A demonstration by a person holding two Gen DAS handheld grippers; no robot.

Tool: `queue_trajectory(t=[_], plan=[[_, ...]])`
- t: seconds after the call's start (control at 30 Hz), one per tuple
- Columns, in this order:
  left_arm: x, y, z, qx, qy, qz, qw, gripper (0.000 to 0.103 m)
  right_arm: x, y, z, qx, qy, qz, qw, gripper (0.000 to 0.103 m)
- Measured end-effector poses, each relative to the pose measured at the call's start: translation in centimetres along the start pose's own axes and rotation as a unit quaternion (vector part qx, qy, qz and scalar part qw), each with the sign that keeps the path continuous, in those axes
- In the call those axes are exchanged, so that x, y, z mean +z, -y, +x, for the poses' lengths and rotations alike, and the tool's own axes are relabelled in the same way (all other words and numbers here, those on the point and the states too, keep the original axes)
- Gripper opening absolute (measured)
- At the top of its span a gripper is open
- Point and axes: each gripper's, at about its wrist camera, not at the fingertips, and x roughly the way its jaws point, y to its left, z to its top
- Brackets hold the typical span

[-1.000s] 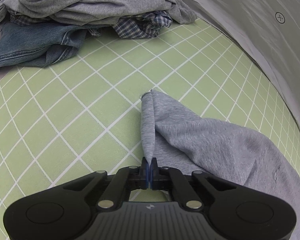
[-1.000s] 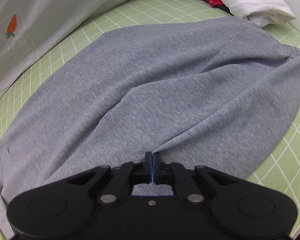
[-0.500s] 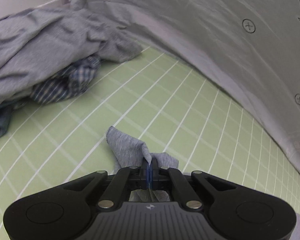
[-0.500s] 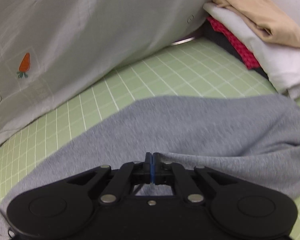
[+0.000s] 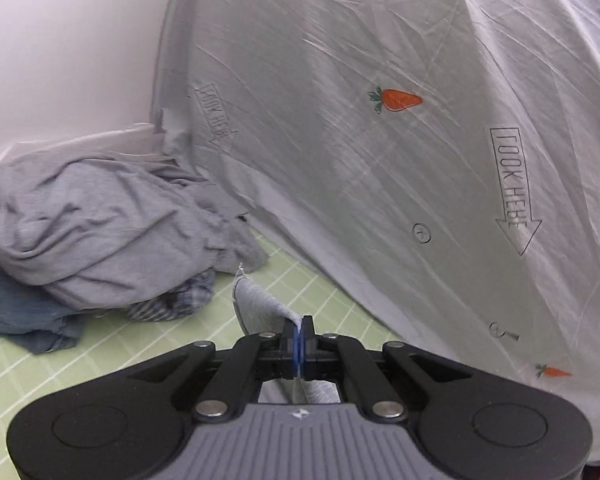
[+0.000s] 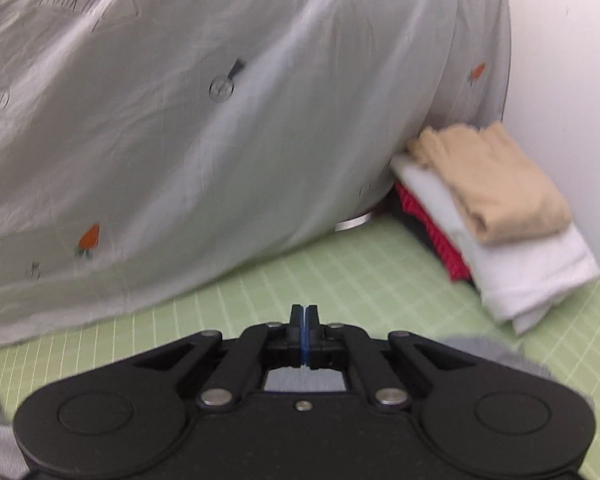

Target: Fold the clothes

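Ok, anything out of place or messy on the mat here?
Only the heap of unfolded clothes at the left, crumpled and sprawling over the mat. The folded stack at the right sits neat. Nothing looks spilled or damaged.

White sheet (image 5: 380, 184) with carrot pictures (image 5: 396, 100) and arrow (image 5: 514, 188) saying "LOOK HERE" hangs behind green mat (image 6: 340, 280) with white squares. Plain white wall (image 6: 564, 60) beside sheet.
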Motion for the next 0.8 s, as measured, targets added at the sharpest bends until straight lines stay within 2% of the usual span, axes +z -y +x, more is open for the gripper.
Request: queue_trajectory(t=[0.07, 0.13, 0.17, 0.2, 0.33, 0.4, 0.47, 0.53, 0.6, 0.63, 0.77, 0.8], plan=[[-2.1, -2.8, -2.4, 0.025, -0.017, -0.003, 0.9995, 0.0, -3.3, 0.3, -0.3, 0.025, -0.047, 0.015, 0.998, 0.006], [-4.8, -6.3, -4.3, 0.055, -0.051, -0.013, 0.9971, 0.0, -6.9, 0.6, -0.5, 0.044, -0.086, 0.027, 0.995, 0.016], [-6.2, -7.9, -4.9, 0.075, -0.07, -0.017, 0.9946, 0.0, -8.5, 0.3, -0.5, 0.053, -0.107, 0.031, 0.992, 0.024], [-7.7, -9.3, -5.4, 0.089, -0.095, -0.026, 0.9912, 0.0, -10.1, 0.1, -0.6, 0.062, -0.128, 0.036, 0.989, 0.032], [-13.5, -14.3, -7.1, 0.133, -0.18, -0.069, 0.9723, 0.003, -14.3, -1.3, -0.9, 0.094, -0.189, 0.037, 0.977, 0.042], [-14.2, -15.1, -7.6, 0.136, -0.187, -0.075, 0.97, 0.005, -15.0, -2.0, -1.4, 0.101, -0.196, 0.031, 0.975, 0.049], [-14.3, -15.4, -7.9, 0.137, -0.186, -0.069, 0.9704, 0.015, -15.0, -2.7, -1.5, 0.106, -0.194, 0.03, 0.975, 0.054], [-13.4, -14.6, -7.6, 0.131, -0.173, -0.037, 0.9755, 0.035, -14.6, -3.1, -1.2, 0.109, -0.19, 0.037, 0.975, 0.058], [-12.7, -13.8, -6.5, 0.125, -0.169, -0.009, 0.9776, 0.051, -14.0, -3.7, -0.6, 0.106, -0.187, 0.042, 0.976, 0.061], [-12.5, -13.4, -5.6, 0.122, -0.172, 0.002, 0.9775, 0.055, -13.7, -4.0, -0.3, 0.103, -0.185, 0.043, 0.976, 0.063], [-11.6, -11.7, -2.1, 0.108, -0.185, 0.049, 0.9755, 0.059, -12.8, -5.2, 1.5, 0.09, -0.184, 0.052, 0.977, 0.068], [-11.4, -11.2, -1.2, 0.105, -0.188, 0.06, 0.9746, 0.065, -12.6, -5.6, 1.9, 0.089, -0.186, 0.051, 0.977, 0.069]])
